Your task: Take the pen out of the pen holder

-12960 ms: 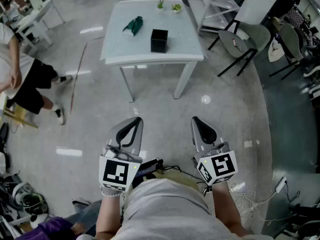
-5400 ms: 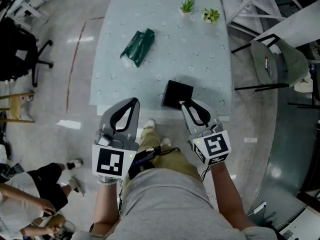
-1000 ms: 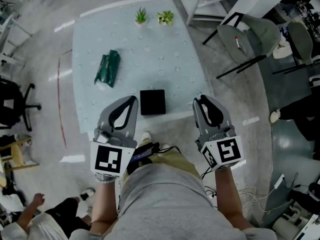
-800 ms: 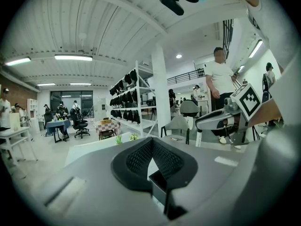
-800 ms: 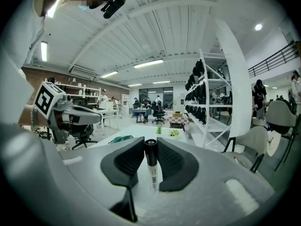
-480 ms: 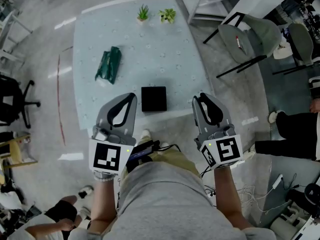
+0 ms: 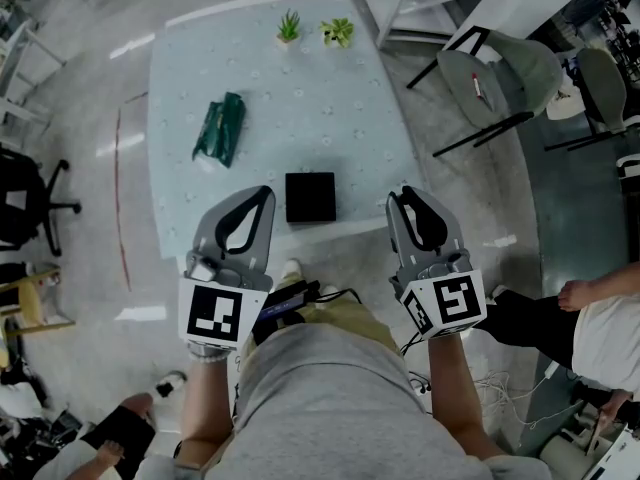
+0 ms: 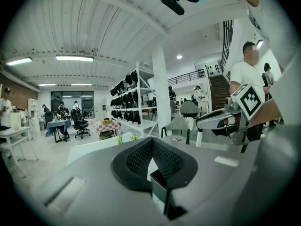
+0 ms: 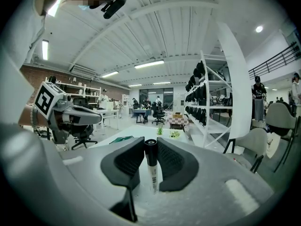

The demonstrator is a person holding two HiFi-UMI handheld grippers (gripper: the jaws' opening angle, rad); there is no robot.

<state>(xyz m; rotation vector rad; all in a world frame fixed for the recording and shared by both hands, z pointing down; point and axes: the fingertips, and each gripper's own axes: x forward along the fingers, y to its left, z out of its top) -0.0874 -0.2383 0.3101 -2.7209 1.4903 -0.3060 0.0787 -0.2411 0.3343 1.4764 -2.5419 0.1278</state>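
The black square pen holder [image 7: 311,197] stands near the front edge of the pale table [image 7: 300,98]. My right gripper [image 7: 404,196] hangs level to the right of the holder, apart from it. In the right gripper view that gripper [image 9: 151,142] is shut on a white pen with a black cap [image 9: 151,171], which stands upright between the pads. The pen does not show in the head view. My left gripper [image 7: 265,193] sits just left of the holder, with its tips together and nothing in them. In the left gripper view [image 8: 151,139] the holder's black corner [image 8: 162,189] shows through the jaws.
A green packet [image 7: 219,128] lies on the table's left half. Two small potted plants [image 7: 289,26] [image 7: 340,32] stand at its far edge. A grey chair [image 7: 500,73] is to the right of the table. A person [image 7: 600,318] stands at the lower right.
Both grippers have kept still over the last second. Several seconds ago the right gripper's tips were at the holder; now they stand off to its right. A person has come in at the lower right.
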